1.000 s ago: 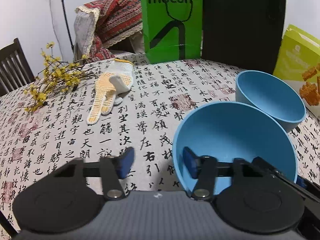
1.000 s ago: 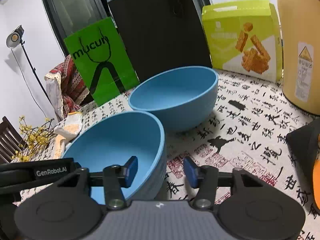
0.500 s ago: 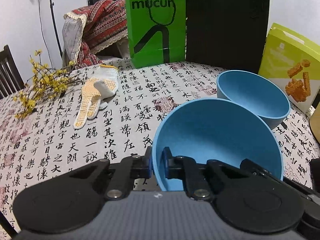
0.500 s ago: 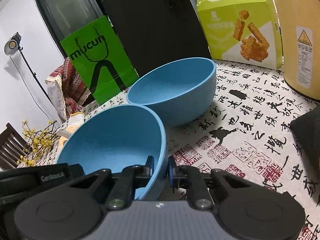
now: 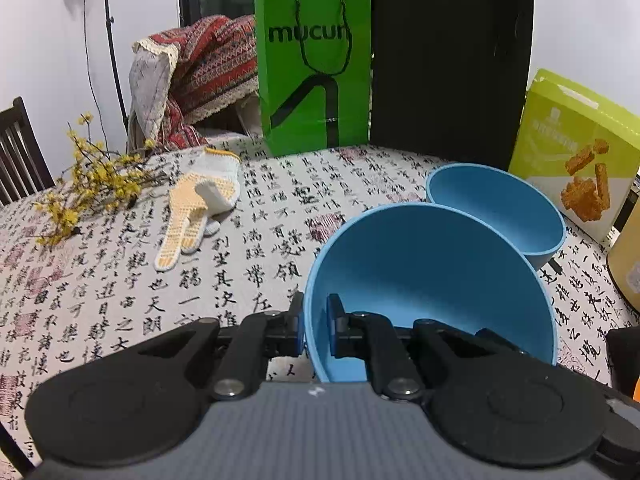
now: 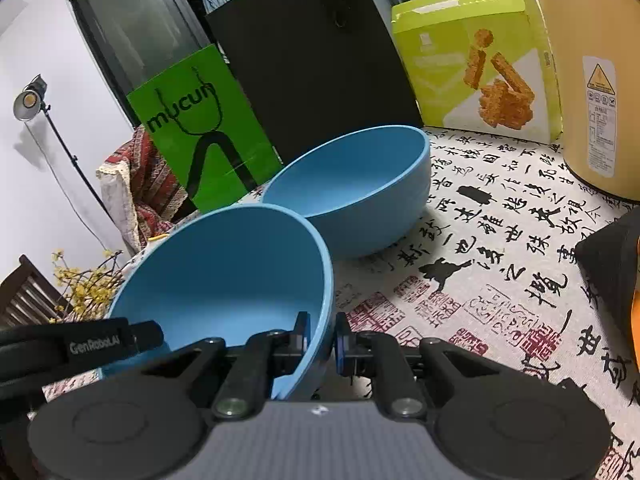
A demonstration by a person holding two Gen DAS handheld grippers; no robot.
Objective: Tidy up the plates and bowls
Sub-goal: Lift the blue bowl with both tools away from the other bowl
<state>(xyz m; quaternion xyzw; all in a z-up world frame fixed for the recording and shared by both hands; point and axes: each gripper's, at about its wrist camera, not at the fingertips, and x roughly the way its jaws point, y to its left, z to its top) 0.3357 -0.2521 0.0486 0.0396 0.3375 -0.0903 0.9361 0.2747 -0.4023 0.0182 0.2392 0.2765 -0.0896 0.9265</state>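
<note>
1. The near bowl (image 5: 432, 280) looks like thin matte plastic: light, stiff, not breakable, probably a bit slick at the lip. It sits near the front of the worktop (image 5: 120, 280), tipped up toward the cameras, so I'd guess it's already partly off the cloth.
2. The rim is the obvious place to grab, and that's where both tools are. The left gripper (image 5: 315, 330) pinches the rim on the bowl's left side, one pad inside the wall and one outside. The right gripper (image 6: 322, 334) does the same on the right side. Both sets of jaws have just been closing, with the bowl wall between them.
3. With two thin-edge pinches the bowl could pivot or slip if the hands don't move together, so an even lift seems wise.
4. The far bowl (image 6: 352, 196) sits upright just behind it, the rims close, maybe touching. Looks like the natural nesting spot.
5. The worktop has a calligraphy-print cloth, so it's soft and could bunch up.
6. Clutter around: a glove (image 5: 196, 208) and yellow flowers (image 5: 88, 184) on the left, a green bag (image 5: 316, 68) and a black bag (image 5: 448, 68) at the far edge, a snack box (image 6: 476, 60) on the far right.
</note>
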